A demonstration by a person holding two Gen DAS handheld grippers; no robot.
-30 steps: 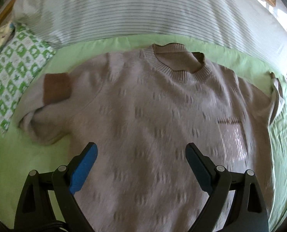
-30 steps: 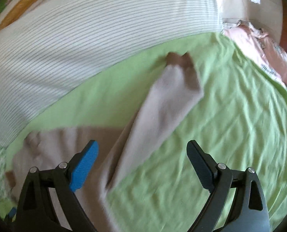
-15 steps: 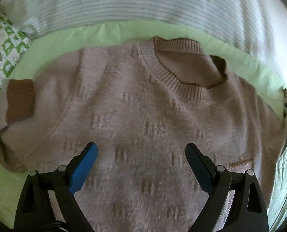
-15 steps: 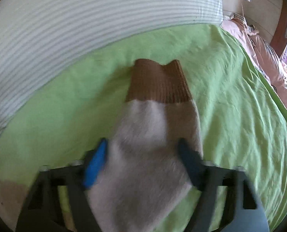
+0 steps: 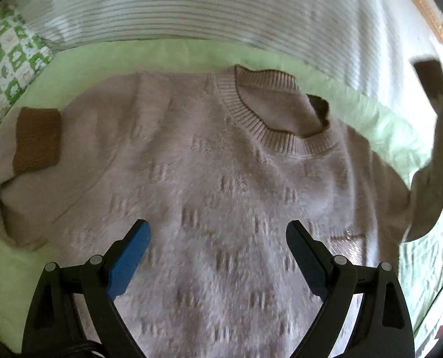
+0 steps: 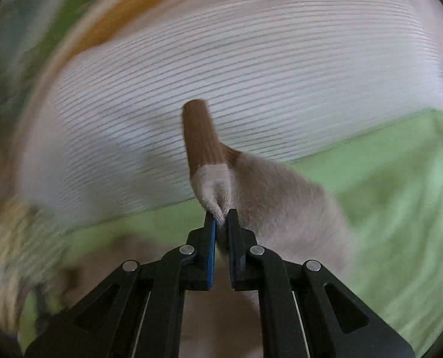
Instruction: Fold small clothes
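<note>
The sweater (image 5: 221, 179) lies face up on the green sheet (image 5: 167, 53), but its right sleeve (image 6: 269, 197), flat beside the body a moment ago, is now lifted off the sheet. My right gripper (image 6: 221, 220) is clamped on that sleeve just below the brown cuff (image 6: 200, 137), so I judge the inward fold has begun. My left gripper (image 5: 218, 238) hovers spread wide over the sweater's chest, holding nothing.

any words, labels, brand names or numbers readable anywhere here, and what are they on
None can be read in either view.
The sweater shows only a knit pattern and brown cuffs; no tag or print is visible.
The green and white patterned cloth carries small motifs, too small and blurred to tell whether any are letters.
The striped bedding and green sheet show no writing.
The left gripper and right gripper show no markings.
</note>
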